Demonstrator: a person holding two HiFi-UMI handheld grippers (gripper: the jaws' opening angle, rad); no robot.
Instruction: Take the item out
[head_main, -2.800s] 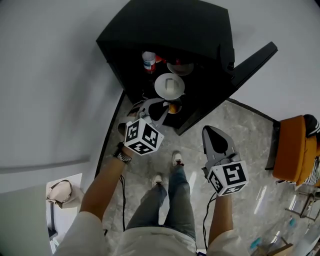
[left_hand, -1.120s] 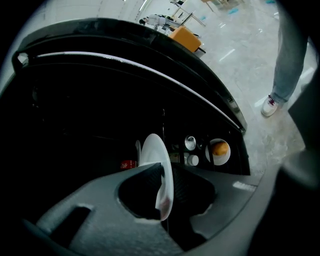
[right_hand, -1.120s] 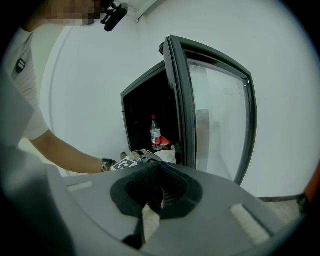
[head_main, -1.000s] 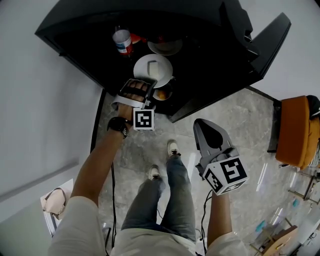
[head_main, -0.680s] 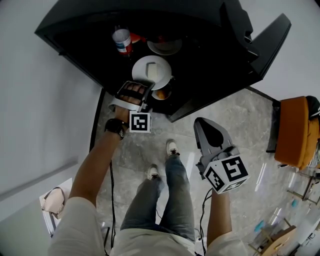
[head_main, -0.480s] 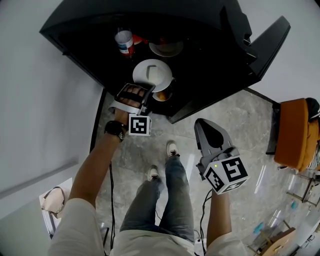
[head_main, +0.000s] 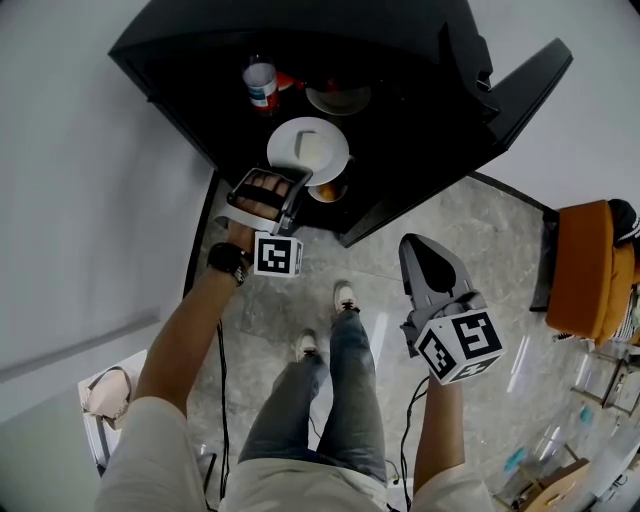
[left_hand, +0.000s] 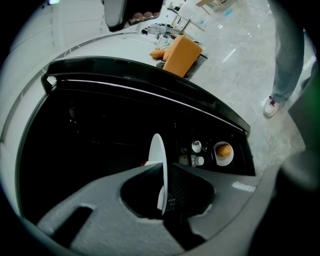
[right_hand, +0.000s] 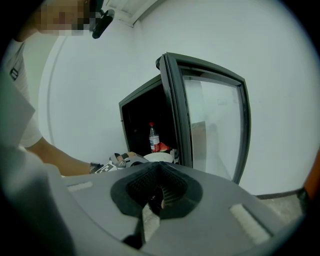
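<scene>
A white plate (head_main: 308, 150) carrying a pale block sits at the mouth of the black fridge (head_main: 400, 60). My left gripper (head_main: 297, 188) is shut on the plate's near rim. In the left gripper view the plate (left_hand: 158, 160) stands edge-on between the pads of the left gripper (left_hand: 163, 192). My right gripper (head_main: 432, 268) hangs lower right over the floor, away from the fridge. It is shut with nothing in it, and the right gripper view shows the right gripper (right_hand: 157, 196) with pads together.
Inside the fridge stand a bottle (head_main: 261, 85), another dish (head_main: 339, 98) and a bowl with an orange item (head_main: 325, 191). The glass door (head_main: 520, 85) swings open at right. An orange chair (head_main: 585, 270) is at far right, a handbag (head_main: 105, 395) lower left.
Earlier the left gripper was open just before the plate. Over the last second it has drawn slightly back toward me with the plate's rim in it. The right gripper has barely moved.
</scene>
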